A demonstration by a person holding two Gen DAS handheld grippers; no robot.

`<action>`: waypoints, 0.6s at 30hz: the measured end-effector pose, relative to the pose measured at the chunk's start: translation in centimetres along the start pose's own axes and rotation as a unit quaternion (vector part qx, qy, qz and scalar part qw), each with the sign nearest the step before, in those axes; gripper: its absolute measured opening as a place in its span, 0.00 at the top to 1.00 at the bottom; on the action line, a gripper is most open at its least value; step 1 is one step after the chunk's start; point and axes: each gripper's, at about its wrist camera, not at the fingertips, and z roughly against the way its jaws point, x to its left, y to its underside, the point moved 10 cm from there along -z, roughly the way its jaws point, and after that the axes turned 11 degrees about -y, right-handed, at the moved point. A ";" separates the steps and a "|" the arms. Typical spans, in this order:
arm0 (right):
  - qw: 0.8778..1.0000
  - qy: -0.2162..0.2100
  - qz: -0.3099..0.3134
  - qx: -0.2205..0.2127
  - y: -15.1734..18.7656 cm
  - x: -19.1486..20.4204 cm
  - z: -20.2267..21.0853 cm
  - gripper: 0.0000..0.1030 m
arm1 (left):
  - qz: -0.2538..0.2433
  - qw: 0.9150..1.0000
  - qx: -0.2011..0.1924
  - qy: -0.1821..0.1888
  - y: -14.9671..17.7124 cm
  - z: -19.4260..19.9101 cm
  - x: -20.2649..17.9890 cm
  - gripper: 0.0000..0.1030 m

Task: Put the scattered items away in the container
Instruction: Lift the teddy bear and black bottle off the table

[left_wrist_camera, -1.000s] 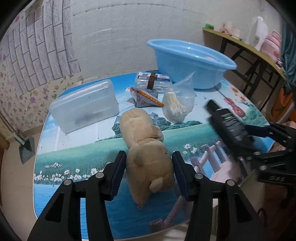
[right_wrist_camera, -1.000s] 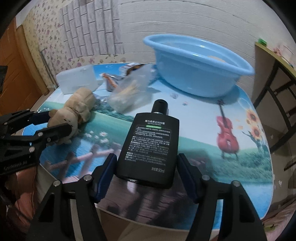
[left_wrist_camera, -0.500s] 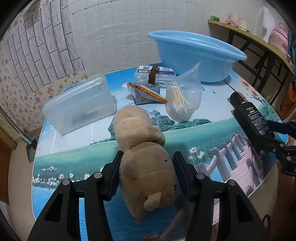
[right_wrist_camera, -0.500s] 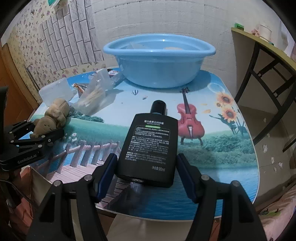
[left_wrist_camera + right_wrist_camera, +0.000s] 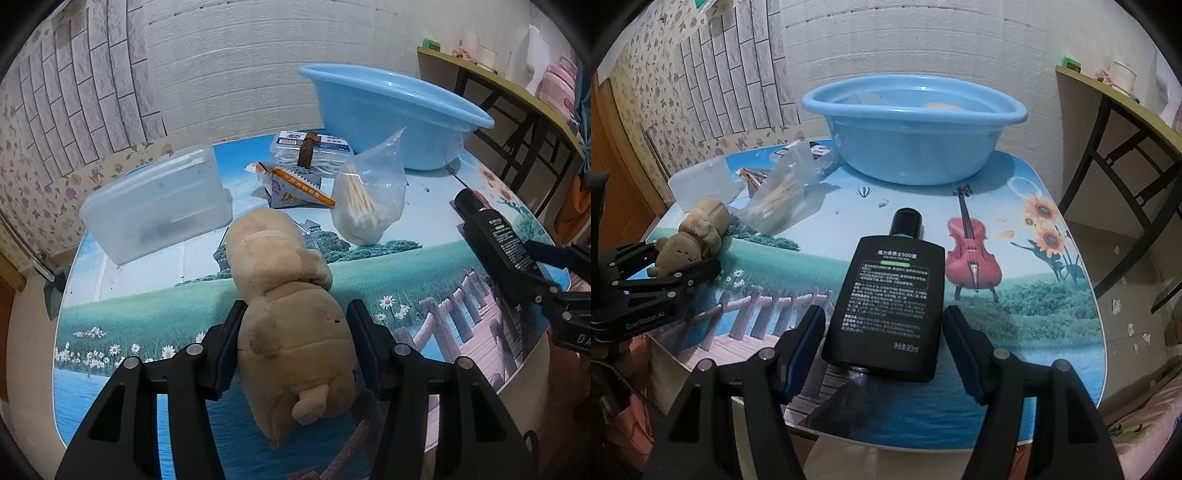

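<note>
At the bottom of the left wrist view, our left gripper (image 5: 293, 339) has the plush toy (image 5: 291, 321) between its jaws, which are opening; the pads look to be just brushing the fur at most, so we judge the toy is lying on the table (image 5: 129, 306) rather than pinched. It is soft and light, it will squash and sag, so we would take it across the thick rear body and squeeze well in.

At the bottom of the right wrist view, our right gripper (image 5: 884, 343) is spread around the black bottle (image 5: 886, 306), with a clear gap at each pad. The bottle lies flat, cap pointing away. It looks stiff and smooth, likely slippery, and we would clamp its 2 narrow sides near the middle.

Further up the left wrist view, mid-frame, sit the bag of cotton swabs (image 5: 367, 206), the snack packet (image 5: 295, 188) and the clear lidded box (image 5: 155, 206), all well apart from the grippers.

Farthest, at upper centre of the right wrist view, stands the blue basin (image 5: 912, 110), which we take as the container; something pale already lies inside.
</note>
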 end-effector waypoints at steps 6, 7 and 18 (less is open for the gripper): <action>1.000 0.001 0.000 0.012 0.4 -0.3 -1.1 0.35 | 0.001 1.000 -0.003 0.005 0.2 -0.1 -0.1 0.21; 1.000 0.001 0.002 0.011 0.4 -0.2 -1.1 0.34 | 0.001 1.000 -0.003 0.005 0.3 -0.2 -0.1 0.15; 1.000 -0.010 0.022 -0.005 0.2 0.3 -1.6 0.20 | 0.008 1.000 -0.015 0.007 0.6 -0.5 0.1 0.00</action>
